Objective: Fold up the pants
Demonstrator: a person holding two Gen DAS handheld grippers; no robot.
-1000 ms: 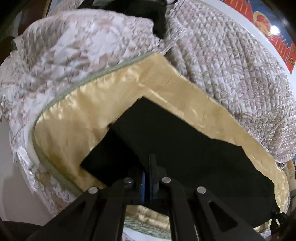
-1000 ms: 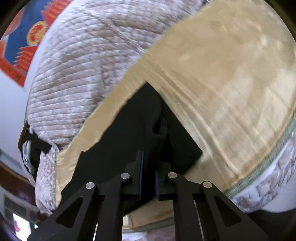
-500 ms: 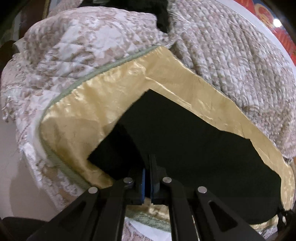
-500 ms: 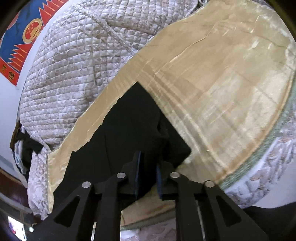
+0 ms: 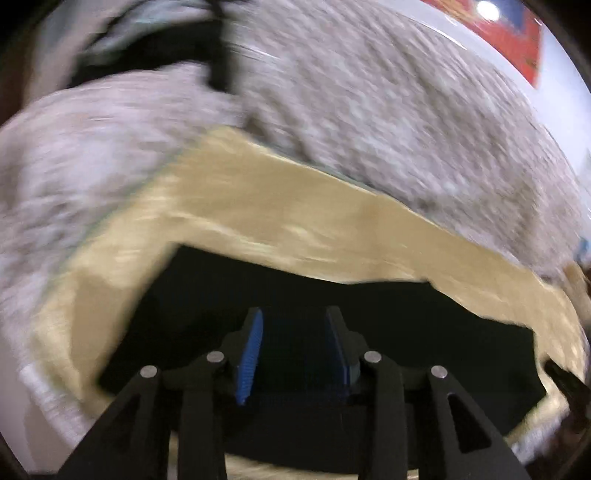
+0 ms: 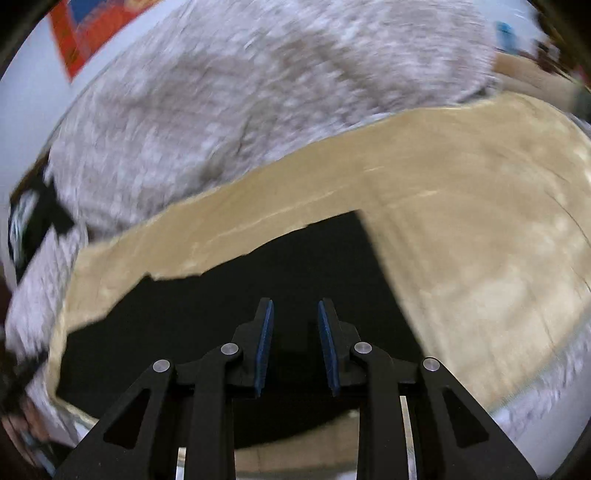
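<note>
— Pants (image 5: 369, 325) first: where do they lie?
— Flat and black on the gold satin sheet (image 5: 258, 206), in a long band beneath both tools, with the quilted cover (image 5: 388, 110) bunched behind.
— Left gripper (image 5: 295, 354)?
— Jaws opening, blue pads clear of the cloth, nothing between them.
— Right gripper (image 6: 295, 343)?
— The same: opening, empty, over the square end of the pants.
— How will they handle?
— Soft, light and limp, I judge, and likely to slide on satin. Pinch a doubled edge or corner.
— Any writing?
— A red and blue poster (image 6: 88, 33), too blurred to read.
</note>
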